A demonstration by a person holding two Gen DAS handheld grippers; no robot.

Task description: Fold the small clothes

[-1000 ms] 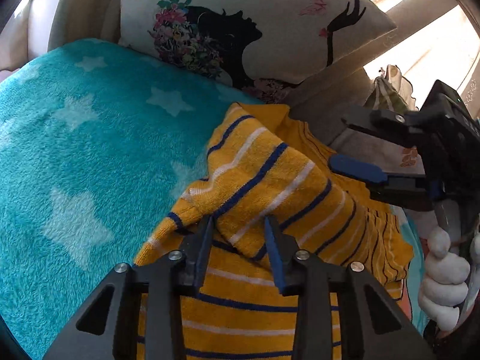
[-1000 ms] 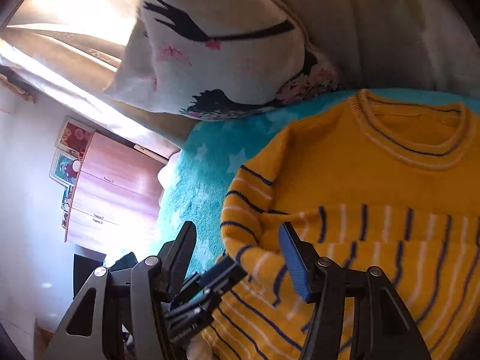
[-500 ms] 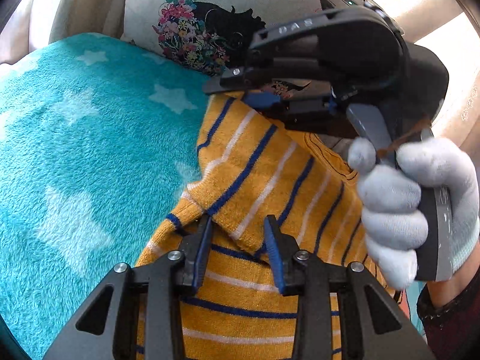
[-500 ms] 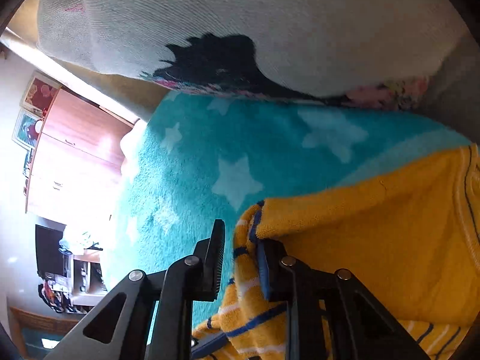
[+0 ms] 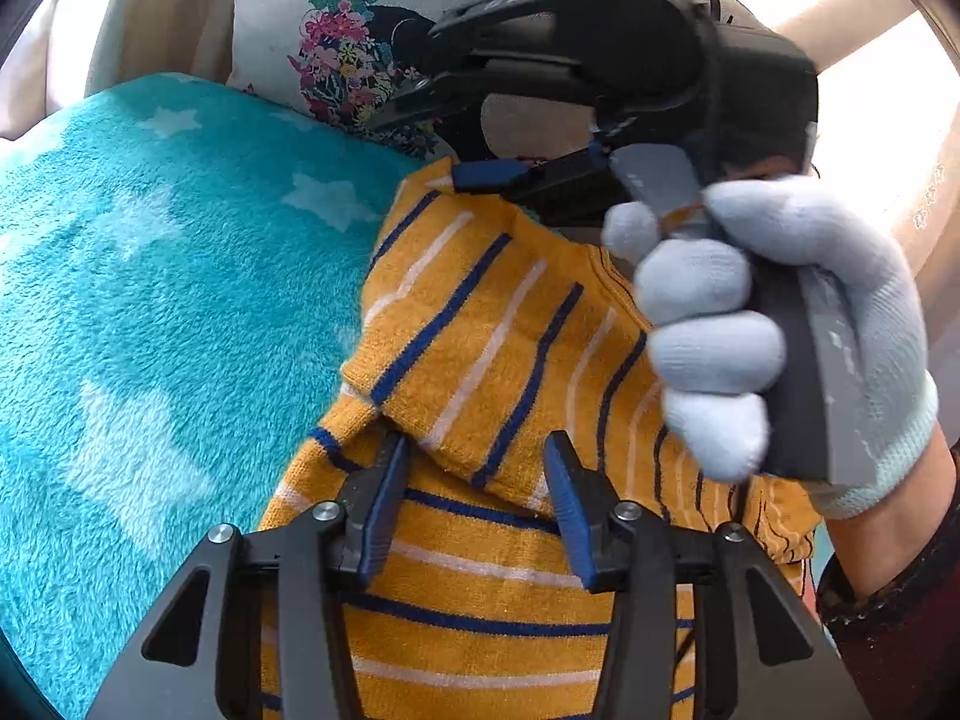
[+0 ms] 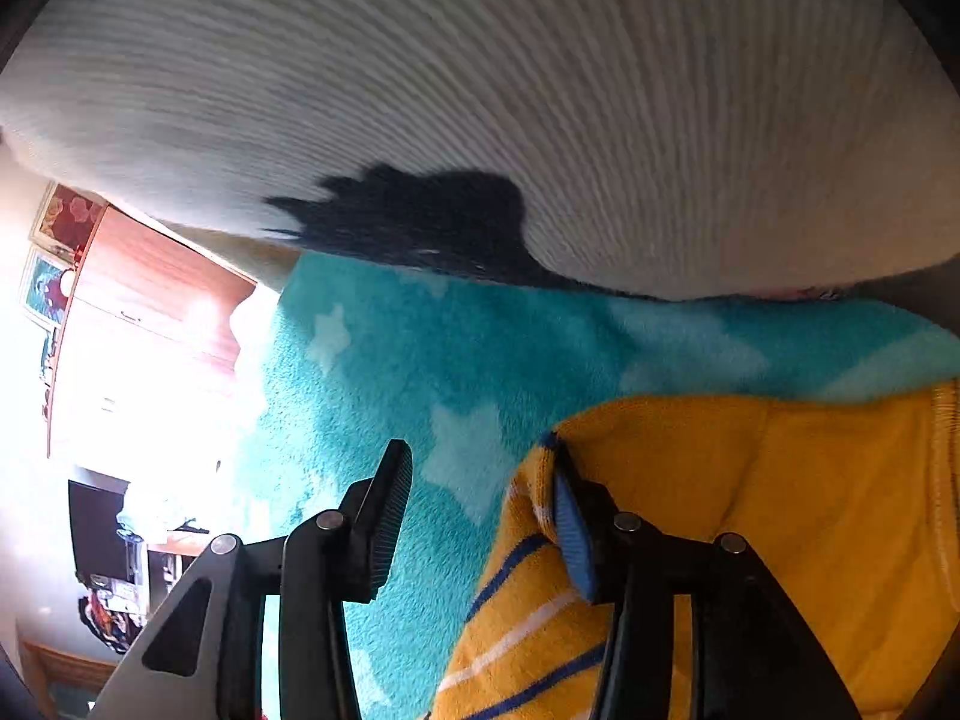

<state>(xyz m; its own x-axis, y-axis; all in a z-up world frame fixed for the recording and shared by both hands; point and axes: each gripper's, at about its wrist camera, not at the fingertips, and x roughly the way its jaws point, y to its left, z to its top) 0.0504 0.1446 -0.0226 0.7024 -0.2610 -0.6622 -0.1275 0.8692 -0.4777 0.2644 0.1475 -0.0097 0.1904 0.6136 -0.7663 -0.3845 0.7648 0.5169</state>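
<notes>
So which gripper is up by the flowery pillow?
The right gripper, the one in the gloved hand, at the sleeve end beside the pillow. The left gripper sits lower, open over the yellow striped sweater.

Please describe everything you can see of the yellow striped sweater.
The yellow sweater looks knitted, with dark blue and white stripes. It lies on the turquoise star blanket, one striped sleeve folded over the body. The left claw stands open over the sleeve's cuff. The right claw is open at the fold's upper edge, one finger touching the fabric.
</notes>
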